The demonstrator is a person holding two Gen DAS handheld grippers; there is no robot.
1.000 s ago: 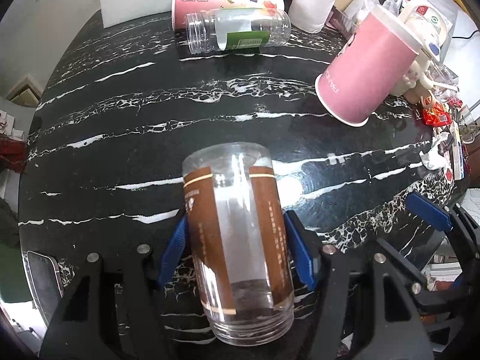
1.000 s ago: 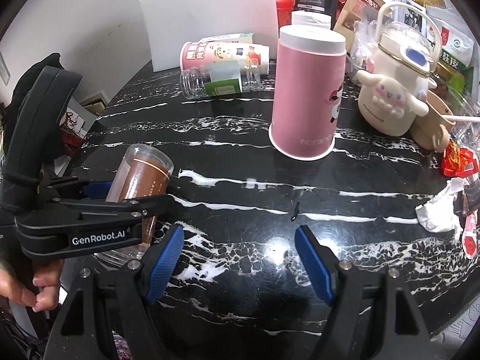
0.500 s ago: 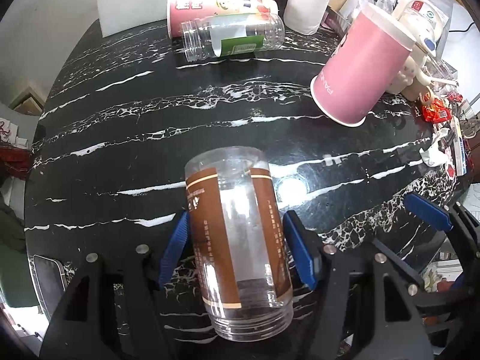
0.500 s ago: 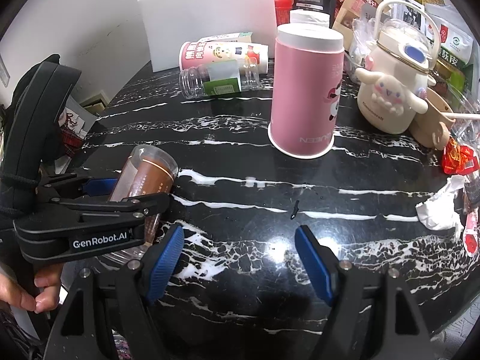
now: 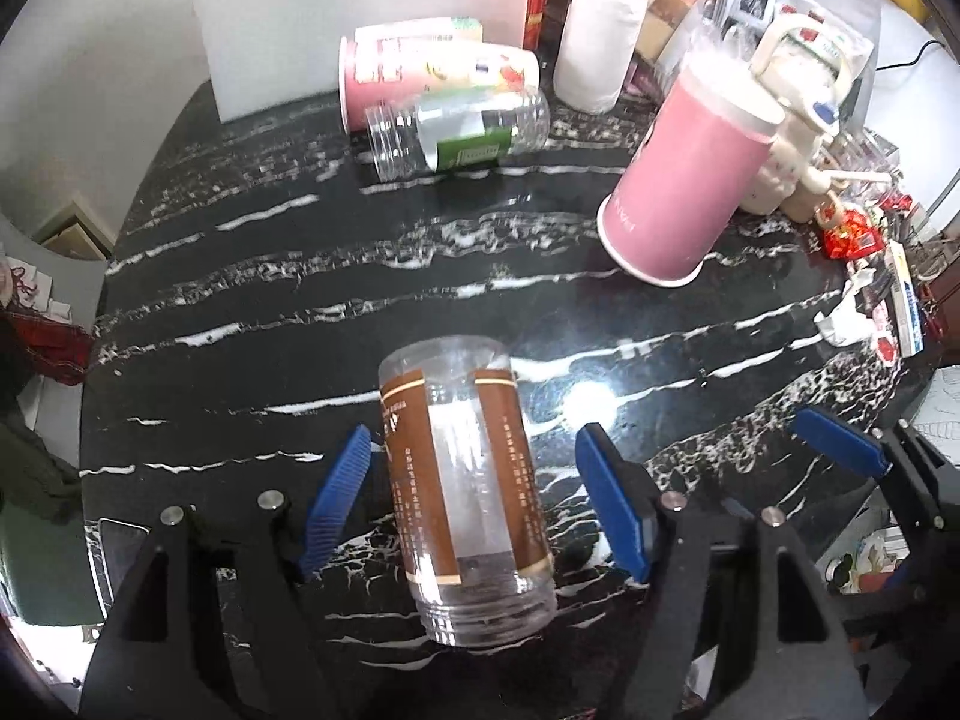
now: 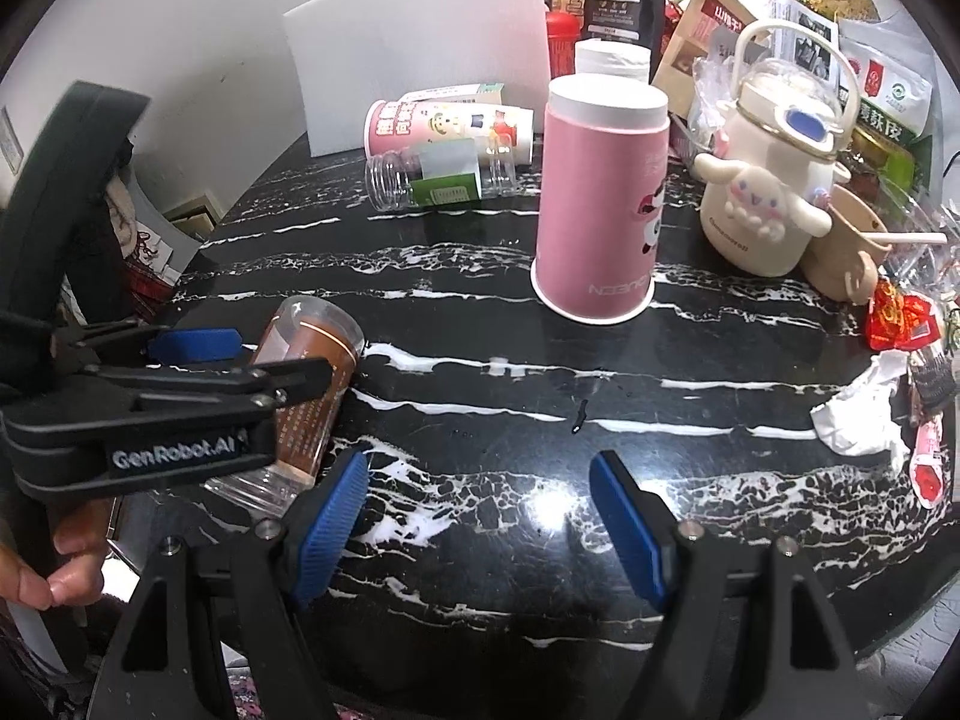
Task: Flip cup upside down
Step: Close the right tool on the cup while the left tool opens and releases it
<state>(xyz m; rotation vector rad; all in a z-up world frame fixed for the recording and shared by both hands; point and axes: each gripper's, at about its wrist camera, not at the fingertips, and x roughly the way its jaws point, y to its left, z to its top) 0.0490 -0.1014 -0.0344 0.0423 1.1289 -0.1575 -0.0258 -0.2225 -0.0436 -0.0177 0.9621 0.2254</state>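
The left gripper (image 5: 474,498) stands wide open around the clear cup (image 5: 465,492) with the brown label, a gap showing between each blue pad and the cup's wall — it grips nothing. The cup appears to stand mouth-down near the near edge of the black marble table (image 5: 300,276), closed end up, though the fisheye makes it look tilted, so the flip looks done or nearly so. The risk I see is a pad clipping the light plastic wall as the gripper draws back, which could tip the cup and roll it toward the table's edge just beside it. Further back lie a clear bottle (image 5: 459,132) and a pink printed cup (image 5: 432,69) on their sides, well apart; to the right stands an inverted pink cup (image 5: 684,192), with a cream kettle (image 6: 774,180) and wrappers beyond. The right gripper (image 6: 480,516) hangs open over bare table, holding nothing — close enough to the left one that the two could knock together.
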